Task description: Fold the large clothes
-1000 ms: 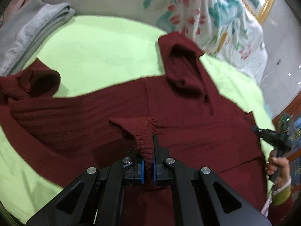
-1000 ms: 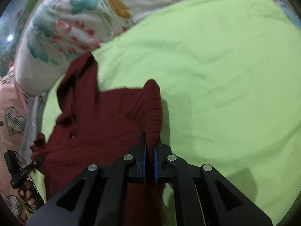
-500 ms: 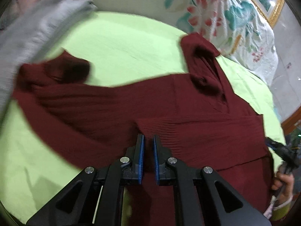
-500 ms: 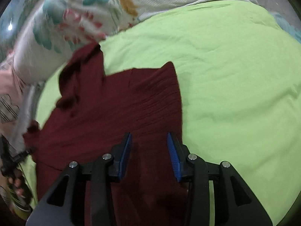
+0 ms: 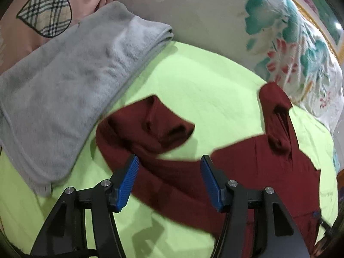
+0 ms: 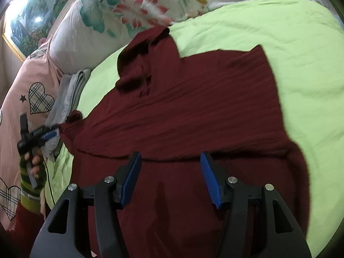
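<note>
Both my left hand-held gripper (image 5: 169, 161) and right hand-held gripper (image 6: 171, 158) gape wide and empty over the maroon sweater (image 6: 182, 111), so I go for the bunched sleeve (image 5: 154, 124), pinching its cuff cleanly before folding inward.

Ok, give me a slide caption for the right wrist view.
Open right gripper hovering over a maroon sweater spread on the green bedsheet.

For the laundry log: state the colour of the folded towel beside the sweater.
Plain light grey. The folded towel shows best in the left wrist view.
</note>
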